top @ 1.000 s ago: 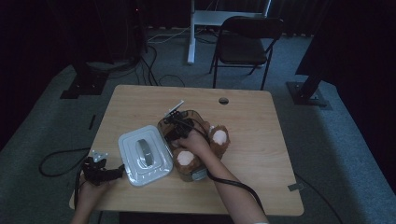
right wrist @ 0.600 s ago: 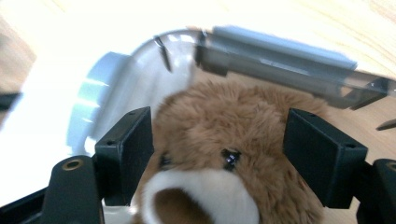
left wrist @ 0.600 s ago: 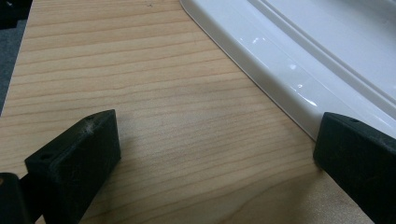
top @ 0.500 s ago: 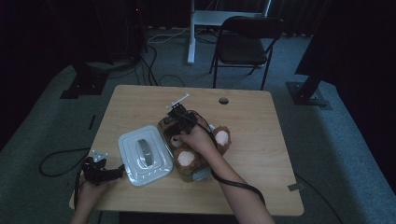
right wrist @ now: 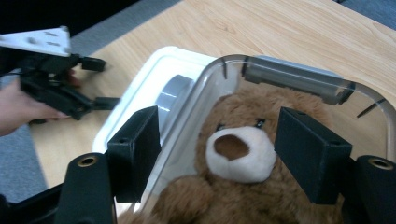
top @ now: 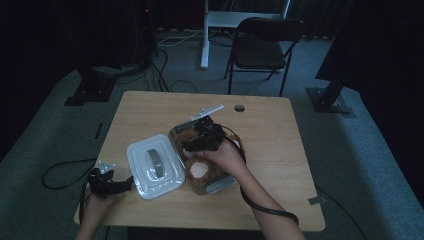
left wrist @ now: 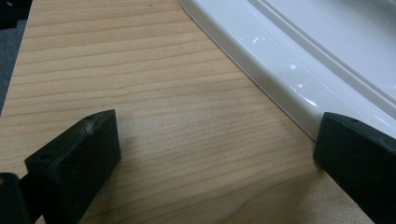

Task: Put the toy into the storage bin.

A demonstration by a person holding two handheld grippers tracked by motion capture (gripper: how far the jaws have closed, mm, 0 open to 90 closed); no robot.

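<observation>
Teddy bear, high view: the brown teddy bear (top: 202, 160) lay in a clear container (top: 220, 183) on the desk (top: 280, 150), directly under the right gripper (top: 187, 146), which the right hand (top: 225, 155) held over it.
Lid, high view: a white lid (top: 154, 165) lay flat just beside the container, between the two grippers; the left gripper (top: 127, 184) rested at its near edge.
Left gripper view: jaws spread wide with bare desk (left wrist: 154, 116) between them; the lid's rim (left wrist: 280, 70) ran just ahead, close to one jaw, nothing gripped.
Right gripper view: jaws spread, one either side of the teddy bear's muzzle (right wrist: 240, 154), not yet pinching; the container wall (right wrist: 299, 77) curved just beyond, and the left gripper (right wrist: 105, 100) showed farther off beside the lid (right wrist: 154, 84).
Step in hand: judged as reaching into the container to grasp the bear.
Next move: likely lower the right gripper, close on the head or muzzle, then lift clear of the rim.
</observation>
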